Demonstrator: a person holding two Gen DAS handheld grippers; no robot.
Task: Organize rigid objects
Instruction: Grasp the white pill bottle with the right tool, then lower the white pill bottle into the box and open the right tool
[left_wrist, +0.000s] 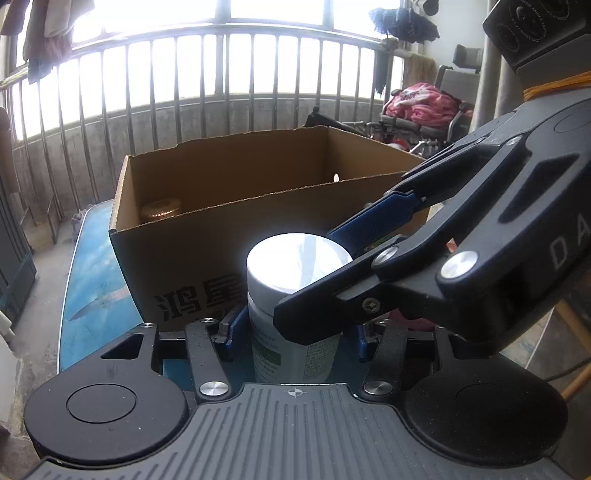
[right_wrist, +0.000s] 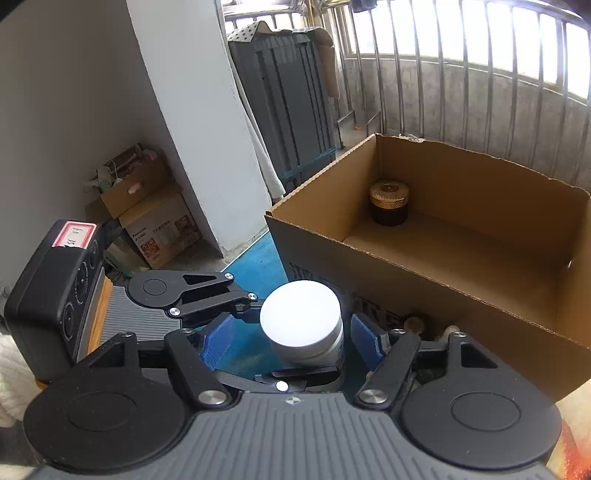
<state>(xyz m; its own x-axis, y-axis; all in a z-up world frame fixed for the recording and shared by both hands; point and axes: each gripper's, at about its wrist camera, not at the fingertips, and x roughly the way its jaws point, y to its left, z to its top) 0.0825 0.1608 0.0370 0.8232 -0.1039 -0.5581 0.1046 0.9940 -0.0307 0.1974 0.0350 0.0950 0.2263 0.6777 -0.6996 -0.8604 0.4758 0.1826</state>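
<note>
A white-lidded cylindrical plastic bottle stands on the blue tabletop, the open brown cardboard box behind at one o'clock; a gold-lidded dark jar sits in its far corner.

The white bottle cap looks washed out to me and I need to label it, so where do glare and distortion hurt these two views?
Left wrist view: the bottle cap is blown out by glare, the windows behind the railing are overexposed, and the bars bow from the fisheye. Right wrist view: the cap is a featureless white and the cardboard box edges curve, but the gold-lidded jar inside reads clearly.
</note>
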